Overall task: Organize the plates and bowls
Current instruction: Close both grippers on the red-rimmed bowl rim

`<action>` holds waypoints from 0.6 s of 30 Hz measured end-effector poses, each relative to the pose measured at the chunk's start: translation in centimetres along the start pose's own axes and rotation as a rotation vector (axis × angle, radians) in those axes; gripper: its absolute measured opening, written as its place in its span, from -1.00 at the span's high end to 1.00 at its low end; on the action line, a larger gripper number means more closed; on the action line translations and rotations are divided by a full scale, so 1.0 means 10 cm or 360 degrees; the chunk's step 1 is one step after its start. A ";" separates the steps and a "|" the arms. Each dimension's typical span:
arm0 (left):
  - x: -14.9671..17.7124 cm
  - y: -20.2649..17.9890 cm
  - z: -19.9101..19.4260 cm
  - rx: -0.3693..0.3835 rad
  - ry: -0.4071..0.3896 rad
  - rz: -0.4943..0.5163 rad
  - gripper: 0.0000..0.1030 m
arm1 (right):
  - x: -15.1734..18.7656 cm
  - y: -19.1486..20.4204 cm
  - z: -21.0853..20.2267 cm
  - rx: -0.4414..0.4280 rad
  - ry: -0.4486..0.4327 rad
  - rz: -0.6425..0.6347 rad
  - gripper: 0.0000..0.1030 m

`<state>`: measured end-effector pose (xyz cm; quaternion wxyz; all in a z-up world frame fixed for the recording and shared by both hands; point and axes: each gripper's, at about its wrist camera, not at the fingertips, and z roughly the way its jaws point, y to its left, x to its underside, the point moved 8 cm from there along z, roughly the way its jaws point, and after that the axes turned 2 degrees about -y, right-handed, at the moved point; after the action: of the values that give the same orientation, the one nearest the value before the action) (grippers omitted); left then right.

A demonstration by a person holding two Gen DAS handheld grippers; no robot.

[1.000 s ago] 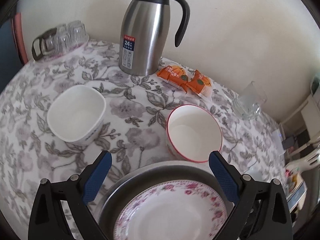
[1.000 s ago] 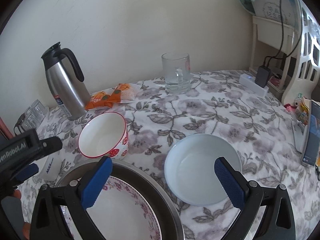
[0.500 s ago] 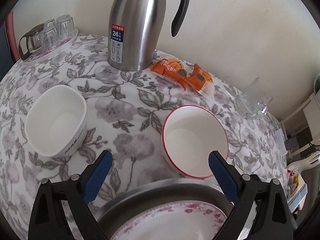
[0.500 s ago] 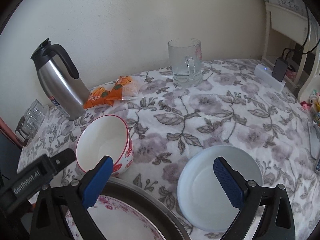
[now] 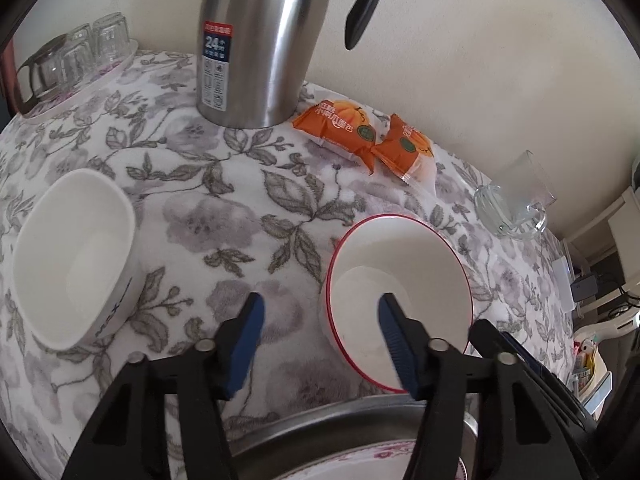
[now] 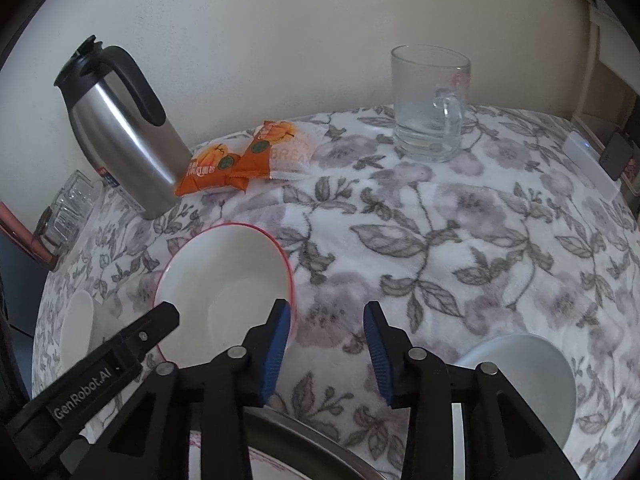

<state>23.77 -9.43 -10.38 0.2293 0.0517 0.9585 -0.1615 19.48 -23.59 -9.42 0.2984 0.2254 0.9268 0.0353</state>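
Observation:
A red-rimmed white bowl (image 5: 400, 280) stands on the floral cloth; it also shows in the right wrist view (image 6: 228, 288). My left gripper (image 5: 320, 336) is partly open, straddling the bowl's left rim, right finger inside. My right gripper (image 6: 326, 340) is partly open, its left finger over the bowl's right rim. A square white bowl (image 5: 72, 256) sits at left. A pale blue shallow bowl (image 6: 528, 384) lies at right. A metal basin (image 5: 360, 432) holding a pink-flowered plate (image 5: 360, 464) is at the bottom edge.
A steel thermos jug (image 5: 256, 40) stands at the back, with two orange snack packets (image 5: 368, 136) beside it. A glass mug (image 6: 428, 104) is at the back right. Upturned glasses on a tray (image 5: 72, 64) are at far left. A white power strip (image 6: 592, 164) lies at right.
Both grippers have moved forward and down to the red-rimmed bowl and narrowed their jaws. The basin and plate have slid toward the bottom of both views.

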 end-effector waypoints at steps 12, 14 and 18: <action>0.04 0.01 0.24 0.0078 0.0099 0.0004 0.61 | -0.01 0.15 0.22 -0.0005 0.0098 -0.0080 0.66; 0.06 0.01 0.27 0.0094 0.0112 -0.0009 0.64 | 0.00 0.18 0.24 -0.0018 0.0107 -0.0080 0.74; 0.06 -0.02 0.28 0.0108 0.0114 0.0008 0.68 | 0.03 0.22 0.27 -0.0016 0.0124 -0.0095 0.79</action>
<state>24.36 -10.50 -12.97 0.1935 0.0677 0.9599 -0.1913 21.68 -21.72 -11.33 0.2640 0.1946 0.9439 0.0398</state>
